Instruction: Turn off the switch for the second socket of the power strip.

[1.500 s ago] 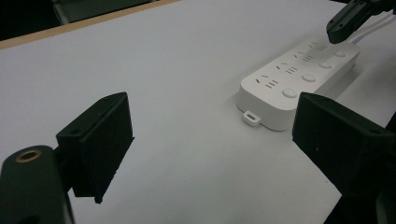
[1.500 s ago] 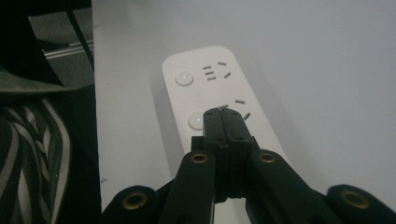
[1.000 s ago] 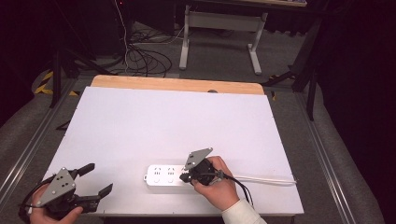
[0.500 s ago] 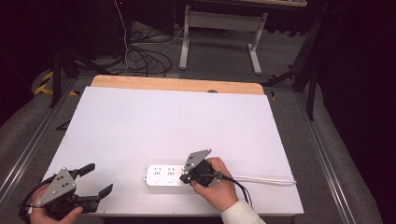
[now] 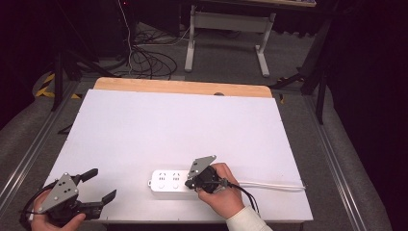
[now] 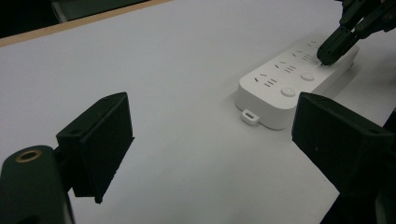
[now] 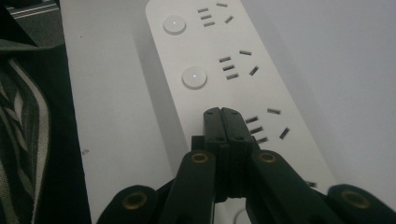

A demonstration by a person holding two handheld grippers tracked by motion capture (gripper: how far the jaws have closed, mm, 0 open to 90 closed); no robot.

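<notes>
A white power strip [image 5: 166,181] with several sockets and round buttons lies near the table's front edge, its white cord [image 5: 269,184] running right. My right gripper [image 5: 190,183] is shut, jaws pressed together with nothing between them. Its tips [image 7: 222,114] rest on the power strip [image 7: 219,70], where a third button would sit in line with the two round buttons [image 7: 194,77] beyond. My left gripper [image 5: 103,185] stands open at the front left corner, apart from the strip. In the left gripper view the power strip [image 6: 285,86] lies ahead to the right, the right gripper's tip [image 6: 327,51] on it.
The white table top [image 5: 168,125] has a wooden strip along its far edge [image 5: 183,87]. Beyond it stand a table frame [image 5: 226,29] and cables on the floor [image 5: 144,57]. Metal rails run along both sides of the table.
</notes>
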